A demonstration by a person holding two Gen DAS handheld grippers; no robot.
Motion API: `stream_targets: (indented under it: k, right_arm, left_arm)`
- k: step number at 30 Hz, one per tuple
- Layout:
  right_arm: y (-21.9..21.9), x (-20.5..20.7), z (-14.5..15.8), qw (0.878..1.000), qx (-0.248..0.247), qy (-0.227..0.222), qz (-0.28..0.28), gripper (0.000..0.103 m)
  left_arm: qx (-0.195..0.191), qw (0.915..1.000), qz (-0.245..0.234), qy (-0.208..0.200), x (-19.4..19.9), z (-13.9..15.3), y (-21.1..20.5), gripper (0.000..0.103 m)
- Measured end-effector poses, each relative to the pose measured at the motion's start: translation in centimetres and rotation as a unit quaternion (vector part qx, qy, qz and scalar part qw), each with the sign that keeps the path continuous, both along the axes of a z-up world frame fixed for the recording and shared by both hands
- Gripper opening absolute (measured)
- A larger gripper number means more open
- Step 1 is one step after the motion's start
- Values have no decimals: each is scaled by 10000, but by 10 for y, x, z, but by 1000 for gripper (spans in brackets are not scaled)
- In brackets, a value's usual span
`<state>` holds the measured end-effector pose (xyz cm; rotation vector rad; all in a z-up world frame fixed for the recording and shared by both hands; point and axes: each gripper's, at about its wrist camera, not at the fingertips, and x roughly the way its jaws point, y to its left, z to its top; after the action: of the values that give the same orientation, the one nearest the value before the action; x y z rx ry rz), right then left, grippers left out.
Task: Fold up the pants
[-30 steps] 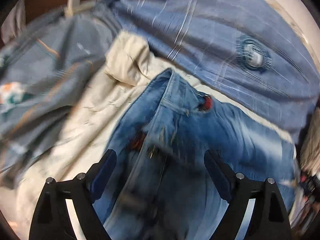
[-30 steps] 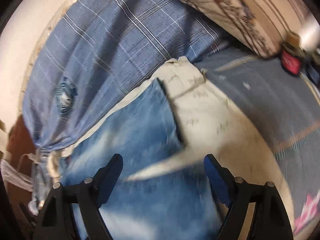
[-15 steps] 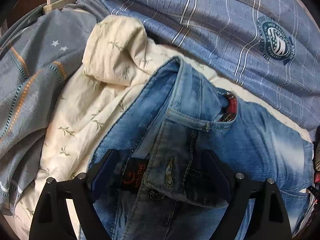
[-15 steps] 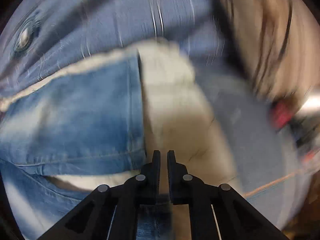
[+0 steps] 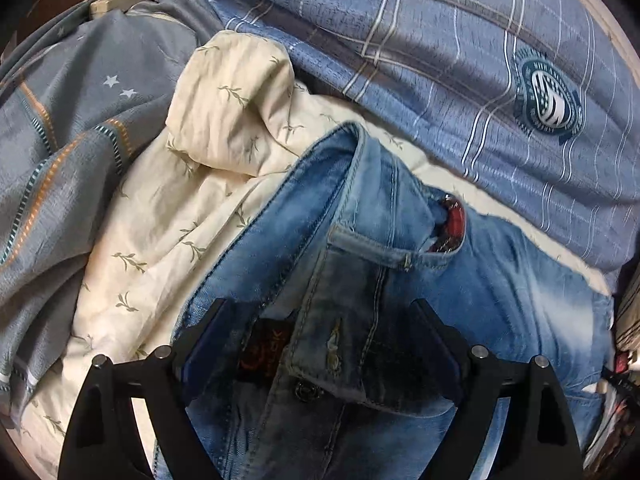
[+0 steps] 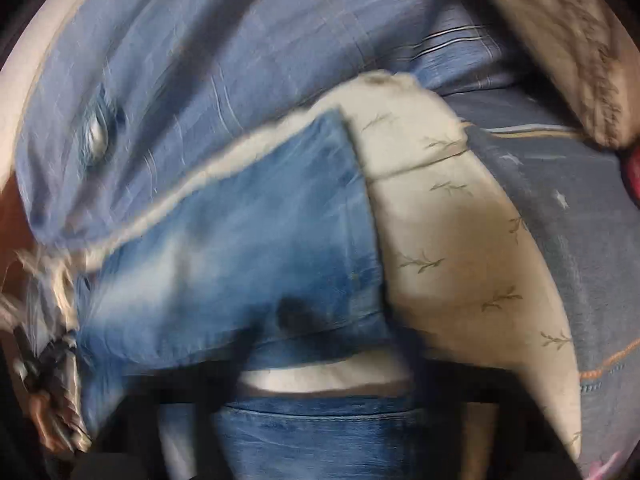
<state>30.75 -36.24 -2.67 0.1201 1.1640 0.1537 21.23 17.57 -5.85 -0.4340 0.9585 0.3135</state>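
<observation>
**Jeans part-folded on the bed, fold not finished**

The jeans [image 5: 400,280] lay on a cream leaf-print quilt [image 5: 168,216] on the bed, with a blue plaid pillow [image 5: 440,60] just beyond them and a grey star-and-stripe blanket [image 5: 60,128] off to the left side. In the left wrist view the waistband end faced the camera: fly button [image 5: 306,392], belt loop and a red-lined pocket opening all showed, and one denim layer was lapped over another, so judged as at least one lengthwise fold in place. Waistband edges were not squared; the top flap sat crooked.

The left gripper [image 5: 320,348] hung low over the waistband, fingers spread wide either side of the fly, not clamped on anything. Denim sat between the fingers, but contact could not be confirmed.

The right wrist view was heavily motion-blurred. It showed a jeans leg panel [image 6: 240,232] lying on the quilt and a denim hem edge close to the lens at the bottom. The right gripper showed only as dark smears at the bottom edge; could not tell if it was apart, together or holding cloth.

Judgement: roughly midway. Left to do: bring the leg end up toward the waistband, flatten and align the bundle.
</observation>
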Motion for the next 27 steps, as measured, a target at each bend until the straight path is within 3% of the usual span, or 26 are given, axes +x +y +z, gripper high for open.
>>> stream_targets:
  k: [1, 4, 7, 10, 13, 15, 18, 20, 23, 24, 27]
  right_arm:
    - [6, -3, 6, 9997, -188, -86, 98, 10]
    - [10, -15, 29, 9934, -984, -570, 140, 7]
    - [-16, -6, -11, 9978, -648, 124, -114, 10]
    - [-21, -16, -1, 9991, -399, -140, 11, 17]
    - [-42, -11, 24, 9978, 334, -484, -294, 79]
    - [-51, -4, 42, 9924, 637, -943, -478, 80]
    - [-50, 24, 43, 9894, 960, -996, -447, 80]
    - [-36, 46, 38, 9906, 912, -930, -413, 80]
    - [-24, 60, 26, 9916, 898, -839, -396, 79]
    - [-22, 63, 24, 9917, 893, -842, -374, 79]
    - [-17, 76, 19, 9925, 887, -783, -313, 79]
  left_arm:
    - [32, 10000, -14, -14, 0, 1, -1, 89]
    - [171, 9998, 56, -128, -3, 5, 1, 89]
    - [67, 9999, 50, -123, -1, 5, 3, 89]
    - [97, 9996, -17, -247, 2, 11, 6, 89]
    - [-45, 9992, -26, -403, 12, 21, 14, 89]
    - [-231, 9986, -36, -477, 21, 26, 22, 89]
    - [-572, 9963, -200, -612, 41, 33, 29, 89]
    - [-906, 9934, -248, -662, 53, 34, 38, 87]
    - [-1302, 9896, -321, -516, 73, 29, 47, 61]
    - [-1425, 9883, -317, -445, 79, 25, 50, 57]
    - [-1592, 9865, -216, -301, 91, 15, 55, 57]
